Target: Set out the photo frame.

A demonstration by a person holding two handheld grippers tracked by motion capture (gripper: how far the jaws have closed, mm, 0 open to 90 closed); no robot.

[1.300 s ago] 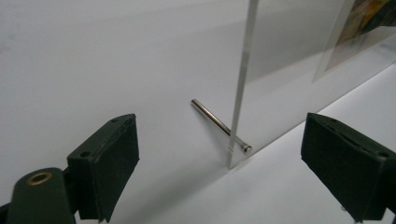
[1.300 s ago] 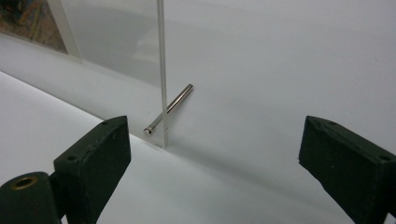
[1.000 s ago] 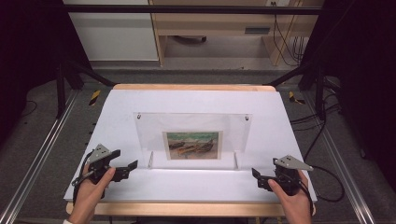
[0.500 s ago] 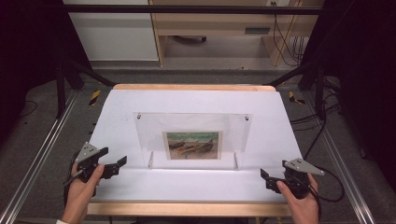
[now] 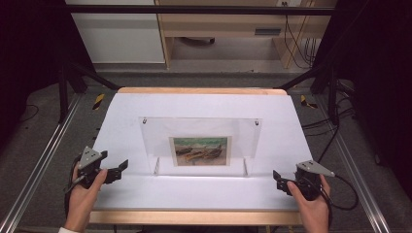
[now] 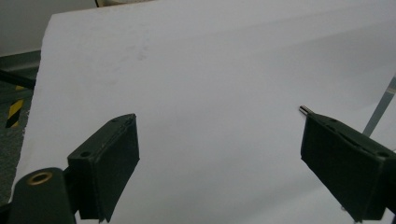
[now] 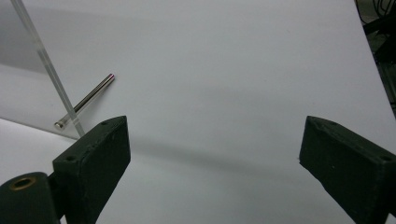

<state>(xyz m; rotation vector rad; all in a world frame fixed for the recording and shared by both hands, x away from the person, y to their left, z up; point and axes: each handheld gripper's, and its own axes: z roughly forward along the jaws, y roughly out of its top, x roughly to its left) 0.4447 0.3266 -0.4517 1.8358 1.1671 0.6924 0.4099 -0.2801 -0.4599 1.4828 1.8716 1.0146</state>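
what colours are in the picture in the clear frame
Green above, brown and orange below, in the picture inside the frame; best in the high view.

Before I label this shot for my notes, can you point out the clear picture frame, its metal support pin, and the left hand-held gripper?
clear picture frame [image 5: 200, 128]: high view, bare acrylic above the print.
metal support pin [image 7: 86, 100]: right gripper view, middle of the rod.
left hand-held gripper [image 5: 121, 167]: high view, between its jaw tips.

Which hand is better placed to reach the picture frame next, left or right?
Left, narrowly. The left gripper sits closer to the picture frame, its open jaws aimed at the frame's left edge. The right gripper is also open but lies farther out and nearer the table's front edge.
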